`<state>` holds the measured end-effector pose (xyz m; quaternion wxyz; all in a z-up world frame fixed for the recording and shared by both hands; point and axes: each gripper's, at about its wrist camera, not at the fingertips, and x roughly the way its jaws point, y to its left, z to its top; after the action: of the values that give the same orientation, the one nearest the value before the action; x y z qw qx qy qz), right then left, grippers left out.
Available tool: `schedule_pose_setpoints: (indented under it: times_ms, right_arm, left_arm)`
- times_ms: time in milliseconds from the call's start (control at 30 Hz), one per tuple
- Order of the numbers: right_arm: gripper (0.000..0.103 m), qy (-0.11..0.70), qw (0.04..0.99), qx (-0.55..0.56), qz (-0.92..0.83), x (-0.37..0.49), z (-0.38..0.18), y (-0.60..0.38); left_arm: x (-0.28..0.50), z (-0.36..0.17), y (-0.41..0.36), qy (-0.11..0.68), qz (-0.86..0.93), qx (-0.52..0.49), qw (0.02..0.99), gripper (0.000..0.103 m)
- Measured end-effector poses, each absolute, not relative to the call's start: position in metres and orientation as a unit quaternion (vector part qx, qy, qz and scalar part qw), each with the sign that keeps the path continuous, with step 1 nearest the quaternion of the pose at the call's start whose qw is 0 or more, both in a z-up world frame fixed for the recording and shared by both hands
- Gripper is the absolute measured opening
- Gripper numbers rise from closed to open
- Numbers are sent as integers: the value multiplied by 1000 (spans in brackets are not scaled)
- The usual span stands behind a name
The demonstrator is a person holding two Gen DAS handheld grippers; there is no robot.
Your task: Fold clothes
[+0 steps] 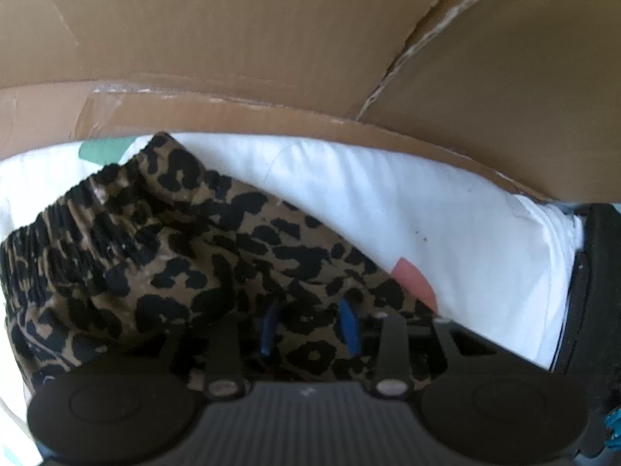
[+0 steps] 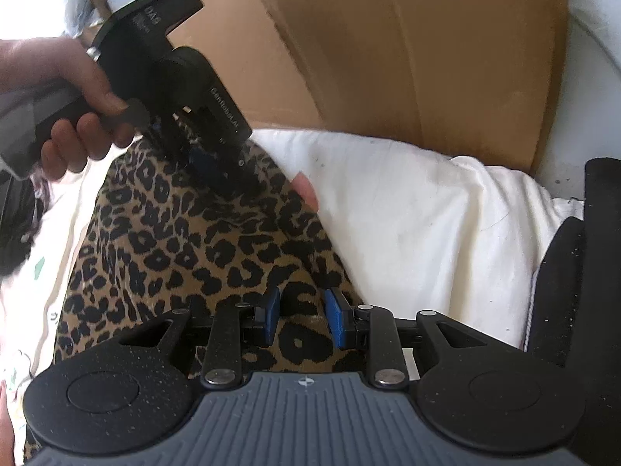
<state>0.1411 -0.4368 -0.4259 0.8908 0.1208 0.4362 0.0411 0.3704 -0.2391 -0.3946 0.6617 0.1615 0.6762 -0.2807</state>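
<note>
A leopard-print garment (image 1: pixel 174 256) with an elastic waistband (image 1: pixel 58 233) lies on white bedding (image 1: pixel 427 209). My left gripper (image 1: pixel 309 328) points straight down into it. Its blue pads (image 1: pixel 349 326) sink into the cloth, set apart, with flat fabric lying between them. In the right wrist view the same garment (image 2: pixel 174 233) runs toward me, and the left gripper (image 2: pixel 217 167), held by a hand (image 2: pixel 77 89), stands on its far end. My right gripper (image 2: pixel 303 316) is at the near end, with a raised fold of the print filling the gap between its blue pads (image 2: pixel 335 318).
A brown cardboard box wall (image 1: pixel 233 39) (image 2: pixel 388 39) stands right behind the bedding (image 2: pixel 407 213). A black padded object (image 1: pixel 597 272) (image 2: pixel 582 252) borders the right side. The bedding carries pink (image 1: pixel 415 279) and green (image 1: pixel 104 151) patches.
</note>
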Motion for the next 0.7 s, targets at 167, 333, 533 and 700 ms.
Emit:
schedule_pose_setpoints:
  times_ms: [167, 333, 533, 700]
  right_arm:
    - [33, 453, 883, 115, 46, 146, -431, -438]
    - [33, 459, 879, 118, 52, 146, -434, -443]
    - [8, 454, 881, 114, 63, 142, -430, -444]
    - [0, 440, 884, 146, 57, 133, -421, -450]
  left_arm:
    - [375, -398, -231, 691, -262, 138, 660, 38]
    - [375, -398, -229, 691, -254, 141, 662, 32]
    - [382, -394, -216, 697, -238, 117, 666, 2]
    - [384, -374, -205, 679, -255, 101, 680, 1]
